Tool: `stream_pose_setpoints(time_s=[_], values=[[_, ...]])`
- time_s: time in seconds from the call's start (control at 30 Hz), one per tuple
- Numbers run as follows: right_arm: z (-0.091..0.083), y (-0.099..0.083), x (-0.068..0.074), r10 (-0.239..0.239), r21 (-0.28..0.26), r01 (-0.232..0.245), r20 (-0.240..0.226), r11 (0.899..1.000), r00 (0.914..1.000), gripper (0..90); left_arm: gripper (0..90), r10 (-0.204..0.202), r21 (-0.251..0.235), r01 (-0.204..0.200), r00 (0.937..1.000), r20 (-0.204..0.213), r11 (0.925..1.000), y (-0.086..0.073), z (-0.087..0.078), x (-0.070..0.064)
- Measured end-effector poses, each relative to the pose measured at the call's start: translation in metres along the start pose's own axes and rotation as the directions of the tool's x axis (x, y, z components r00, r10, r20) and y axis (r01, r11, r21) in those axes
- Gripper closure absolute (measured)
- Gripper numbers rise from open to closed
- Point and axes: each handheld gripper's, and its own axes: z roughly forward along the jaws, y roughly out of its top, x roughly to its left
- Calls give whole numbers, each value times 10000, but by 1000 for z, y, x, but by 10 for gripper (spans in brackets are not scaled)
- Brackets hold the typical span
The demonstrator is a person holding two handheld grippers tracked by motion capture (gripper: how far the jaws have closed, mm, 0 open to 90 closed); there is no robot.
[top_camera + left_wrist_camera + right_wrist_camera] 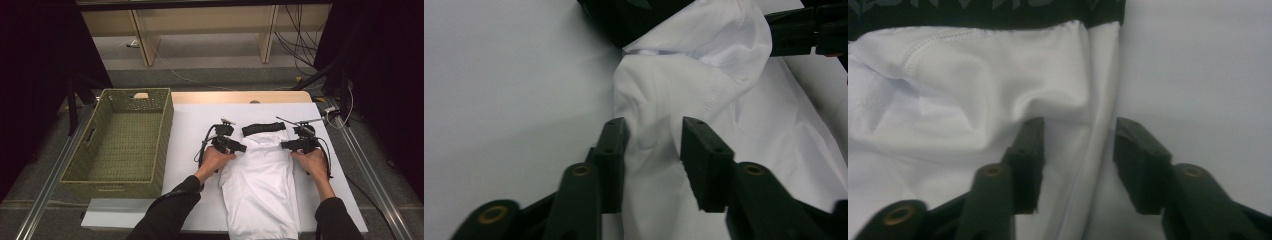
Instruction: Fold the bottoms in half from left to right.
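A white garment (260, 185) with a black waistband (263, 128) lies lengthwise on a white table (190, 130), the waistband at the far end and the body running toward the person; a person's two hands come in from the near edge, each holding a black gripper at the garment's upper part; the left gripper (241, 148) sits at the garment's left edge just below the waistband, and in the left gripper view (652, 137) its jaws stand spread apart with a raised fold of white cloth between them, not pressed; the right gripper (284, 146) sits at the garment's right edge, and in the right gripper view (1078, 131) its jaws are likewise spread, straddling the folded side edge of the cloth; a green woven basket (161, 145) stands on the left, just beside the table.
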Motion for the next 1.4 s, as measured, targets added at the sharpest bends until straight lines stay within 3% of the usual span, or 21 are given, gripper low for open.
stream_pose_setpoints(time_s=[0.13, 0.23, 0.47, 0.97, 1.13, 1.3, 1.37, 1.4], values=[[2, 2, 0, 49, -10, -48, 198, 10000, 9998, 862, 846, 136, 193, -135, 9999, -67, 9997, 0, 3, -2], [3, 3, 0, 67, -87, -65, 158, 9999, 9999, 896, 883, 363, 220, -361, 9993, -126, 9991, 0, 2, -3], [6, 5, 2, 140, -228, -142, -66, 9996, 9999, 900, 887, 383, 4, -383, 9989, -275, 9993, 0, -11, 3], [21, 23, 27, -383, -496, 368, -285, 9981, 9989, 900, 887, 5, -250, -18, 9987, -517, 9997, -3, -33, 23], [24, 27, 30, -423, -499, 408, -281, 9979, 9987, 900, 881, -342, -219, 338, 9992, -204, 9992, -4, -33, 28], [22, 25, 23, -415, -346, 412, -57, 9985, 9991, 897, 865, -354, -34, 354, 9994, -43, 9994, -5, -24, 24], [18, 23, 21, -371, -357, 371, 10, 9987, 9993, 862, 840, -255, 13, 255, 9996, -93, 9997, -5, -22, 22], [14, 22, 20, -425, -496, 428, 73, 9979, 9991, 771, 822, -258, -2, 258, 9996, -142, 9997, -5, -22, 22]])
